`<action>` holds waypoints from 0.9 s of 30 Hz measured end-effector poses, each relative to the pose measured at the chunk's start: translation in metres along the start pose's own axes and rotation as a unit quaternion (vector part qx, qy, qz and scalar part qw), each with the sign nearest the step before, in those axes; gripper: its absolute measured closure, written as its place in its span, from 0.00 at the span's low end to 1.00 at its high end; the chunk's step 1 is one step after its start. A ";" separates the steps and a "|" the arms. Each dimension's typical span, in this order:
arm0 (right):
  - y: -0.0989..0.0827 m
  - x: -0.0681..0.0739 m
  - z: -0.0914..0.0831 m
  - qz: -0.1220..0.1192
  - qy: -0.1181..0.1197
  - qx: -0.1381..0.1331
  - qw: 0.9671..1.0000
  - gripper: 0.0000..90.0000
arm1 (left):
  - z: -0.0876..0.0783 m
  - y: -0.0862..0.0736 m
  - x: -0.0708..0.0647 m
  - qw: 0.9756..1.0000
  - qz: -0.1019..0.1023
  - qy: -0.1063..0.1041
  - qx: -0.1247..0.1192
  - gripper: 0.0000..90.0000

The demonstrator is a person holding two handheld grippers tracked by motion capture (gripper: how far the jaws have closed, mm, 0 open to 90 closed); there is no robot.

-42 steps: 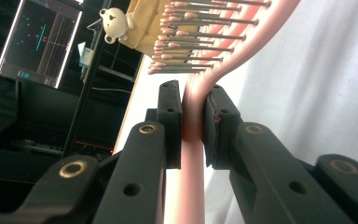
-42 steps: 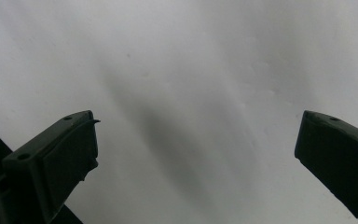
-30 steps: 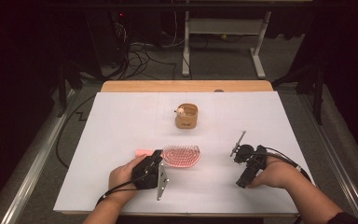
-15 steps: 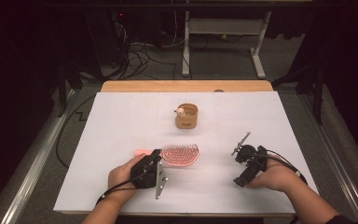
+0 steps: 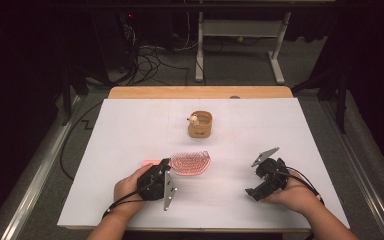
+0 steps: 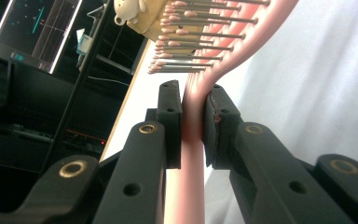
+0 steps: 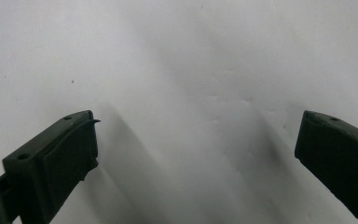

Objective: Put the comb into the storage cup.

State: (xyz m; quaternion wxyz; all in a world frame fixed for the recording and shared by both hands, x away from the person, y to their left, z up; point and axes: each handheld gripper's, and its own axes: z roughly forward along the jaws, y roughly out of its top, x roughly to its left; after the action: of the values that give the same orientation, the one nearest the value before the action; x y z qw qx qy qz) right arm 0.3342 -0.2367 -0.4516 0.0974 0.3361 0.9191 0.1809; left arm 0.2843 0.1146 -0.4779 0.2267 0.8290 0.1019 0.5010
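Note:
A pink hairbrush [image 5: 190, 163] lies bristles-up near the front middle of the white table [image 5: 130, 130]. My left gripper [image 5: 163, 163] is shut on its handle. In the left gripper view both pads [image 6: 170, 116] press the pink handle [image 6: 191, 186] between them [image 6: 193, 112], and the bristle head [image 6: 256, 32] stretches away beyond the jaws. My right gripper [image 5: 259, 188] hovers at the front right, pointing down at the table. Its jaws stand wide open [image 7: 196, 154] with only bare white surface between them.
A small wooden holder [image 5: 200, 125] with a little white figure [image 5: 193, 119] on its rim stands mid-table, behind the brush. The figure [image 6: 130, 8] sits past the bristles in the left gripper view. Cables and a desk frame [image 5: 240, 45] lie on the floor beyond the far edge.
My right gripper has shifted slightly and tilted, so its grey top plate now shows wider. The left gripper and the brush have stayed put.

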 end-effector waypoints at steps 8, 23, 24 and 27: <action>-0.005 0.002 0.005 0.020 0.001 -0.062 0.998 0.01 | 0.000 -0.002 0.004 1.000 -0.017 -0.003 0.002 0.88; -0.014 0.004 0.009 0.086 0.007 -0.186 0.979 0.01 | -0.002 -0.006 0.007 0.999 -0.033 -0.004 -0.001 0.88; -0.015 0.004 0.009 0.088 0.005 -0.192 0.977 0.01 | -0.002 -0.006 0.007 0.999 -0.034 -0.005 0.000 0.88; -0.017 0.004 0.008 0.091 0.003 -0.213 0.973 0.01 | -0.002 -0.007 0.008 0.999 -0.040 -0.007 -0.002 0.88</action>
State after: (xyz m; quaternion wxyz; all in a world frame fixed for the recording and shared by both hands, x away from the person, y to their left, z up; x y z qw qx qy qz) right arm 0.3240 -0.2439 -0.4663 0.1471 0.3893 0.8251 0.3821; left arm 0.2866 0.1243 -0.4741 0.2494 0.8271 0.1324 0.4860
